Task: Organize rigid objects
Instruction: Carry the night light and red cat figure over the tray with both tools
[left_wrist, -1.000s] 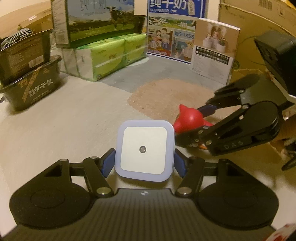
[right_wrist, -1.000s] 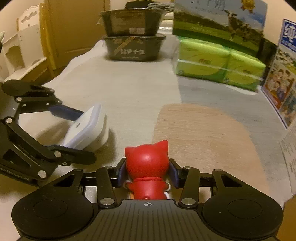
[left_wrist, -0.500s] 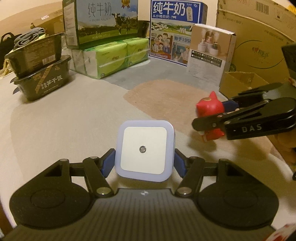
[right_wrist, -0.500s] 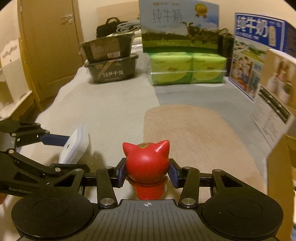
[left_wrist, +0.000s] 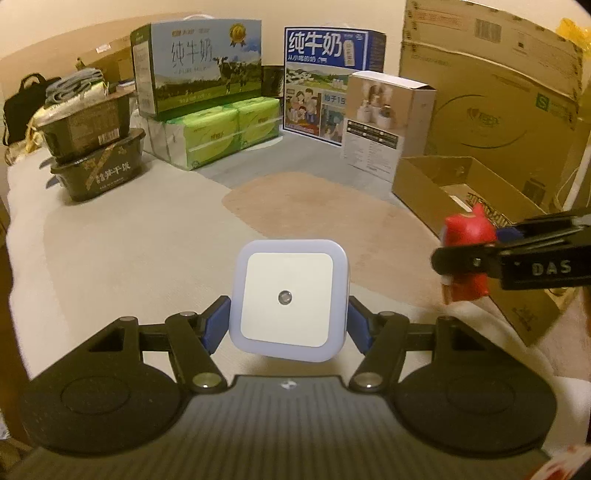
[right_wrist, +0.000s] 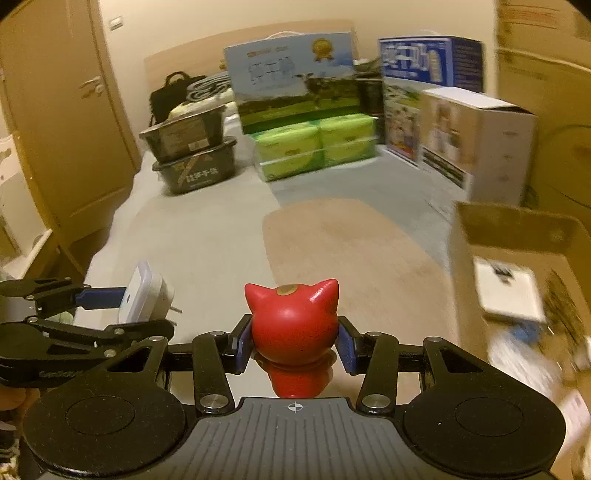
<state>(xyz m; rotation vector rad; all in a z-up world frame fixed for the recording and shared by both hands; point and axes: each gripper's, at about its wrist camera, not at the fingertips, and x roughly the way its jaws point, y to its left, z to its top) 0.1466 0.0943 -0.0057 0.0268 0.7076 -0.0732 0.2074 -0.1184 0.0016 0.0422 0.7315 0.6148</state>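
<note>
My left gripper (left_wrist: 288, 325) is shut on a square white night light (left_wrist: 289, 299), its blue pads pressing both sides, held above the beige bed cover. My right gripper (right_wrist: 291, 341) is shut on a red cat figurine (right_wrist: 291, 325), gripped at the head. In the left wrist view the red figurine (left_wrist: 467, 240) hangs at the right, over the near edge of an open cardboard box (left_wrist: 424, 184). In the right wrist view the night light (right_wrist: 146, 295) and left gripper (right_wrist: 122, 302) show at lower left, and the cardboard box (right_wrist: 465, 236) lies to the right with several items inside.
At the back stand a green milk carton (left_wrist: 195, 66) on green tissue packs (left_wrist: 229, 129), a blue milk carton (left_wrist: 328, 74), a white product box (left_wrist: 384, 118) and large cardboard cartons (left_wrist: 487, 92). Two stacked dark food tubs (left_wrist: 96, 155) sit at left. A wooden door (right_wrist: 62, 110) stands left.
Both grippers have risen and swung to the right toward the open cardboard box, each keeping its object. The red figurine has moved from beside the night light to the box's edge.
</note>
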